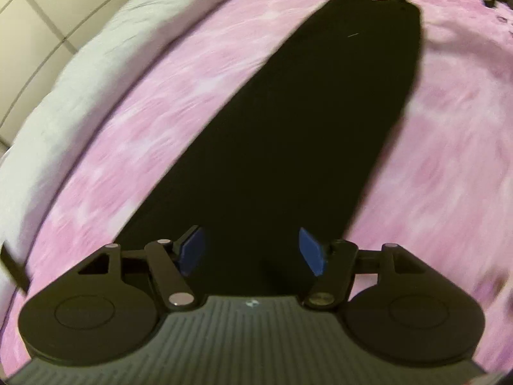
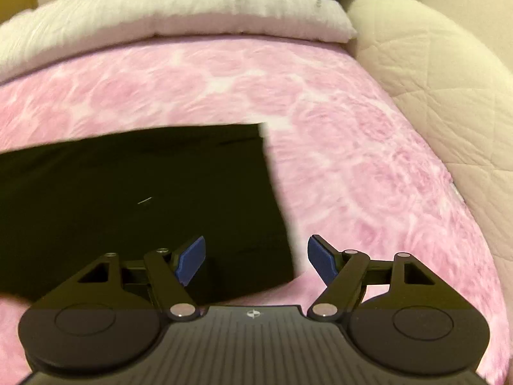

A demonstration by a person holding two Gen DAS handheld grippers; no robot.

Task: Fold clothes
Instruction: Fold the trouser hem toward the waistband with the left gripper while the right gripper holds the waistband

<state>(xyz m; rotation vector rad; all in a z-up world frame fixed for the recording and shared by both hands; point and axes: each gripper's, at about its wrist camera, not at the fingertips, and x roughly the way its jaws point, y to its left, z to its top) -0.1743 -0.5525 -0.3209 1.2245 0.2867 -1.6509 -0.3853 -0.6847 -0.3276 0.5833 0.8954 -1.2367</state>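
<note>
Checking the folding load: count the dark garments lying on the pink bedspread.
1. The black garment lies flat on the pink bedspread, a long strip below both open grippers. Others may lie outside these views.

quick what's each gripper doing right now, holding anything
left gripper: open, nothing between its pads, above the black garment.
right gripper: open, holding nothing, over the garment's edge on the pink bedspread.

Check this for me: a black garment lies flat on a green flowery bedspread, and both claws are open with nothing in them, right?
Not quite: the bedspread is pink, not green, as the right wrist view shows. The black garment does lie flat on it, and the left claw and right claw are open with nothing in them.
</note>
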